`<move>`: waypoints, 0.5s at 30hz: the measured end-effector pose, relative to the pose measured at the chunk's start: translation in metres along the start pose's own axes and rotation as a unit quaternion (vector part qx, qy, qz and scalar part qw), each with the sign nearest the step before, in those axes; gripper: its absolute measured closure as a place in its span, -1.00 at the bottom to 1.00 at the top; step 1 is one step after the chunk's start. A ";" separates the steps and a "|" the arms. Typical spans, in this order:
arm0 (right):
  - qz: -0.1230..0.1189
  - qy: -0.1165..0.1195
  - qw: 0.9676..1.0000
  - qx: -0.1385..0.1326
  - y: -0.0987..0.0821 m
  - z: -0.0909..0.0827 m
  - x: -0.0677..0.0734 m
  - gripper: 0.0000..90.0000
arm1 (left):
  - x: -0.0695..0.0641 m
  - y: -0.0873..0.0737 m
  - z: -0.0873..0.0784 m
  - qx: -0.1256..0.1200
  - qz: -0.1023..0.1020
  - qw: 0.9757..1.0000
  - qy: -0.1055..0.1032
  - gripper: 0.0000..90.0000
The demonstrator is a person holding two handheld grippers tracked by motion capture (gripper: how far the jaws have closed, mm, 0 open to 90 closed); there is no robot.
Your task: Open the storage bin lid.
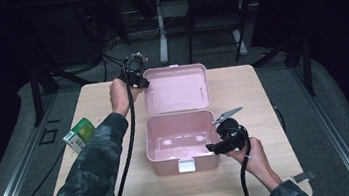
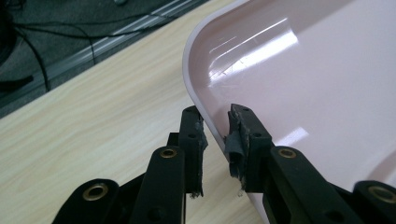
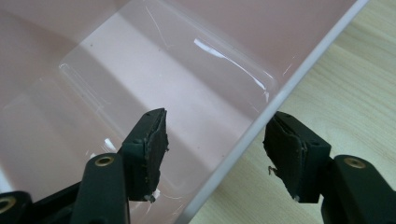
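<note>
Clenched on the pink lid's [image 2: 299, 79] edge, low in frame, sits my left hand-held gripper [image 2: 215, 140]; my right hand-held gripper [image 3: 212, 149] straddles the box wall [image 3: 261, 126], unclamped. Lid open; closing remains.

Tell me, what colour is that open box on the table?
Pale pink; the box shows best in the high view.
</note>
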State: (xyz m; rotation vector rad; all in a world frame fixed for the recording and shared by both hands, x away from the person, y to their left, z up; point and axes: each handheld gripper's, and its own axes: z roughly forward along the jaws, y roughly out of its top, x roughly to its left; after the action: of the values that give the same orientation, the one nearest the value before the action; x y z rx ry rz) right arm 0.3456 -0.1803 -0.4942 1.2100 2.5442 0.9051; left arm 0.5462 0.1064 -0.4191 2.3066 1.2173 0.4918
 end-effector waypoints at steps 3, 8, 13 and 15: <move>-0.003 0.003 1.000 -0.003 0.000 0.001 0.000 -0.14 | 0.002 -0.004 0.012 0.016 -0.012 1.000 -0.002 0.68; -0.003 0.002 1.000 -0.002 0.000 0.001 0.001 -0.13 | 0.008 -0.011 0.032 0.037 -0.047 0.998 -0.025 0.69; 0.000 0.002 1.000 0.000 0.001 0.001 0.001 -0.14 | 0.006 -0.012 0.039 0.049 -0.048 0.997 -0.022 0.69; 0.001 0.002 1.000 0.000 0.001 0.002 0.002 -0.14 | 0.006 -0.012 0.041 0.053 -0.051 0.997 -0.022 0.69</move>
State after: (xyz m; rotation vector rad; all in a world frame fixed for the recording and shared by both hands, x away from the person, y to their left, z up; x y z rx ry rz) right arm 0.3452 -0.1774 -0.4947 1.2133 2.5460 0.9094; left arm 0.5626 0.1071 -0.4588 2.3154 1.3623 0.3471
